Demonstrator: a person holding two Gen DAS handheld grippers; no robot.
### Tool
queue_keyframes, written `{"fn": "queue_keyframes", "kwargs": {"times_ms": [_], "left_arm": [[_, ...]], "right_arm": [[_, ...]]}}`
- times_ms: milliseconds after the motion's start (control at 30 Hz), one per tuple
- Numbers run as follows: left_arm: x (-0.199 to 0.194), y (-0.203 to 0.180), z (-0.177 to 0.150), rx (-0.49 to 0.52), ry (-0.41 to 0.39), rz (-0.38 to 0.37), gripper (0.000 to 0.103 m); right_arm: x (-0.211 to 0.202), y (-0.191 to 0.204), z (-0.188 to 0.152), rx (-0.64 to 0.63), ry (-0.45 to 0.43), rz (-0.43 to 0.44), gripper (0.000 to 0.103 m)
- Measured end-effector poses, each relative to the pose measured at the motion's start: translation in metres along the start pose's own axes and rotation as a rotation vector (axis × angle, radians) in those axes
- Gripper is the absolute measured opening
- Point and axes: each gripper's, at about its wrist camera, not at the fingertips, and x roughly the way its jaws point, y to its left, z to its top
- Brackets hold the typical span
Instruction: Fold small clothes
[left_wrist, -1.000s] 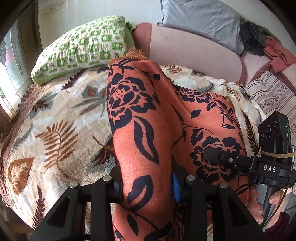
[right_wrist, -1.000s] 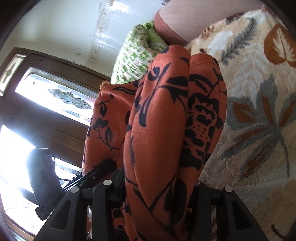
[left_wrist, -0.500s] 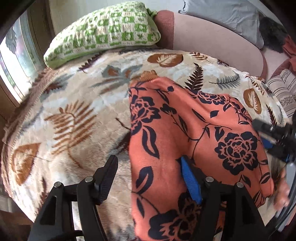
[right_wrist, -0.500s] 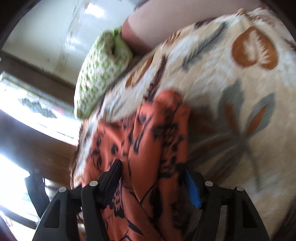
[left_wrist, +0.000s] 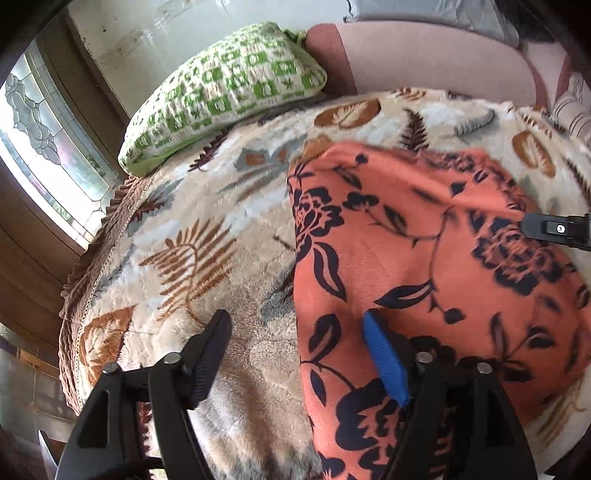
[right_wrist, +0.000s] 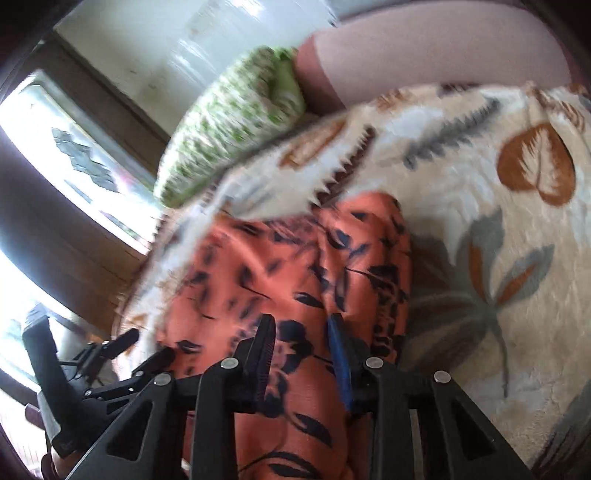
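Left wrist view: left gripper (left_wrist: 295, 354) gaped wide over garment (left_wrist: 424, 266).
Right gripper (right_wrist: 301, 354): apart, gripping nothing.
Risk: released fold could spring open.

My left black plastic tongs (left_wrist: 295, 345) and right black plastic tongs (right_wrist: 303, 345) each carry silver screws, ribbed inner faces and one blue pad (left_wrist: 384, 363).

No legible txt or labels (both views).
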Motion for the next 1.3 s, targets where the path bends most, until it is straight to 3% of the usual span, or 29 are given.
{"fn": "queue_keyframes", "kwargs": {"times_ms": [133,267,433,533,633,767,933,1000,1033,1067,1300], "left_arm": [[0.002,0.005,0.002,-0.026,0.004,-0.012,0.084],[-0.006,0.016,0.002,-0.071,0.020,-0.051,0.084],[-0.032,0.020,-0.008,-0.071,0.000,-0.070,0.084],[-0.042,0.015,-0.017,-0.039,-0.007,-0.058,0.084],[-0.035,0.002,-0.025,0.010,0.019,-0.038,0.084],[-0.048,0.003,-0.025,-0.024,0.017,-0.074,0.083],[-0.095,0.017,-0.018,-0.061,-0.093,-0.090,0.083],[-0.113,0.026,-0.015,-0.095,-0.131,-0.111,0.083],[-0.121,0.030,-0.014,-0.111,-0.149,-0.117,0.083],[-0.129,0.034,-0.013,-0.123,-0.164,-0.118,0.083],[-0.175,0.055,-0.011,-0.155,-0.253,-0.061,0.083]], "right_arm": [[0.001,-0.012,-0.001,0.030,0.021,0.030,0.033],[-0.013,-0.004,-0.009,-0.017,-0.029,0.008,0.034],[-0.054,0.013,-0.025,-0.075,-0.093,0.050,0.035],[-0.066,0.031,-0.047,-0.130,-0.087,-0.003,0.035],[-0.047,0.030,-0.076,-0.108,0.032,-0.096,0.035],[-0.058,0.032,-0.089,-0.075,0.021,-0.130,0.038],[-0.105,0.055,-0.106,-0.112,-0.100,-0.116,0.038],[-0.121,0.067,-0.111,-0.122,-0.153,-0.131,0.049],[-0.129,0.073,-0.111,-0.125,-0.193,-0.142,0.065],[-0.133,0.082,-0.107,-0.136,-0.228,-0.153,0.067],[-0.176,0.135,-0.103,-0.237,-0.393,-0.265,0.067]]}}
